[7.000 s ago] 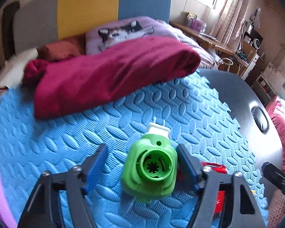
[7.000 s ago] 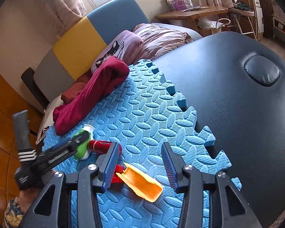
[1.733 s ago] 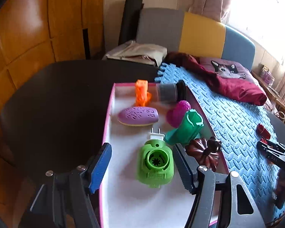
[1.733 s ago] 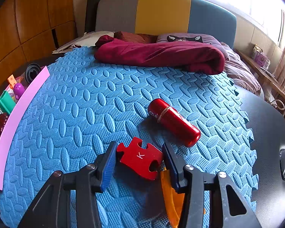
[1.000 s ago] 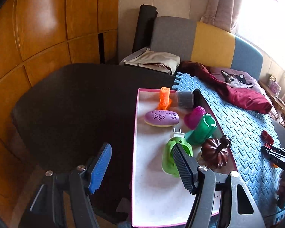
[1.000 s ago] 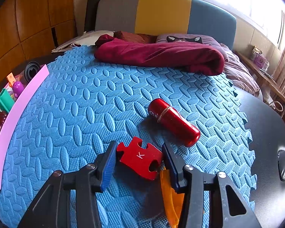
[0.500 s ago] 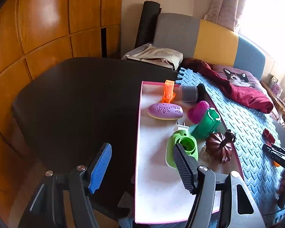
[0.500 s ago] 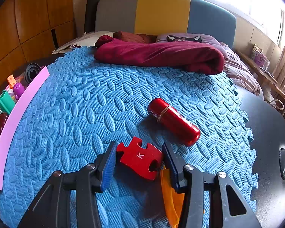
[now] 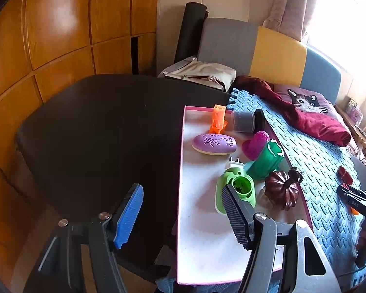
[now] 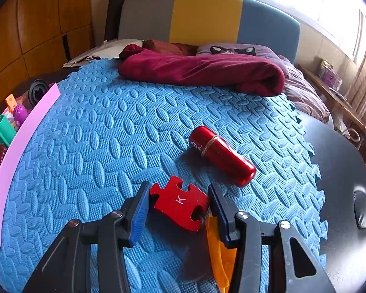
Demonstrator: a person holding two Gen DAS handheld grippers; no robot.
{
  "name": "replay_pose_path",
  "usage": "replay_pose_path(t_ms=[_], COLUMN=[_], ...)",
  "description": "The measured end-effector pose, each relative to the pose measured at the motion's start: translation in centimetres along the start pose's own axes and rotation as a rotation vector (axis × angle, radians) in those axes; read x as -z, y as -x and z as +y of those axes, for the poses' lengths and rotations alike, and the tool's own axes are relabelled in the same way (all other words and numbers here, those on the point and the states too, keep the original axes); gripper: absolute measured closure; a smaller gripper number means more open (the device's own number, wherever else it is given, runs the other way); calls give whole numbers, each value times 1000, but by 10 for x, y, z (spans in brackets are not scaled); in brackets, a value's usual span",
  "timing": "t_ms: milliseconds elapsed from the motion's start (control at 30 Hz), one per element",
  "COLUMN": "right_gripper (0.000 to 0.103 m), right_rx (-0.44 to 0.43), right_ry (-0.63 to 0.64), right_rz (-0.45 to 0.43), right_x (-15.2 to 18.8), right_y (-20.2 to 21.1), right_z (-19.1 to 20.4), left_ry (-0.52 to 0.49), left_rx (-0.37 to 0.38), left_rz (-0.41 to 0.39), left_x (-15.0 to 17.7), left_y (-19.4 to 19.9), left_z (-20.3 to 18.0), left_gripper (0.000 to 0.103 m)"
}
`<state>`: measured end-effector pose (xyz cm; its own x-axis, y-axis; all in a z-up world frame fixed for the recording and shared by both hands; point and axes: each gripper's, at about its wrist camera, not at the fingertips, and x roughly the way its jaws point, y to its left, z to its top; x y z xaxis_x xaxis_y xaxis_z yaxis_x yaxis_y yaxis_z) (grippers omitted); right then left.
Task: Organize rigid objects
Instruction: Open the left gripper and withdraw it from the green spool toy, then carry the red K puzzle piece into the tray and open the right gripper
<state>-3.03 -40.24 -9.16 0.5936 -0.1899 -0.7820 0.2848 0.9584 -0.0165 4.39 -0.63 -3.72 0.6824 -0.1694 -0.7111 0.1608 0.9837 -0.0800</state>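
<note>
- Right tool (image 10: 179,206): clamped on the red puzzle piece (image 10: 179,202) marked "K", just above the blue foam mat (image 10: 109,146).
- Red capsule (image 10: 222,155) lies on the mat just beyond; an orange piece (image 10: 218,251) sits under the tool.
- Left tool (image 9: 183,214): spread, empty, above the tabletop (image 9: 97,134) beside the pink-rimmed tray (image 9: 202,244).
- Green plug-in device (image 9: 234,186) lies in the tray.

Red puzzle piece (image 10: 180,202), letter K up, clamped above blue mat (image 10: 105,146); red cylinder (image 10: 222,155) lying near mat's right edge.
</note>
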Motion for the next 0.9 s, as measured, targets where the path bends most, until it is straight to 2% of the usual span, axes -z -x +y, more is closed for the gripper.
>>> replay_pose_path(t_ms=[200,300,433,633,900], right_gripper=[55,55,55,55,55], right_rx=[47,12,-34,-143,-374], right_ry=[-22,-33,3,68,241], right_rz=[18,30,-8,-87,-160], right_x=[-2,-2,0,-1,4], right_y=[3,9,27,63,107], right_z=[5,12,32,74,157], left_ry=[23,34,47,53,48], left_rx=[-12,-20,-30,-28,-21], left_rz=[-14,-15,-8,-6,-7], left_x=[-3,-2,0,1,2], left_y=[3,4,1,0,3], left_z=[12,18,23,25,23], left_gripper=[35,35,35,35,35])
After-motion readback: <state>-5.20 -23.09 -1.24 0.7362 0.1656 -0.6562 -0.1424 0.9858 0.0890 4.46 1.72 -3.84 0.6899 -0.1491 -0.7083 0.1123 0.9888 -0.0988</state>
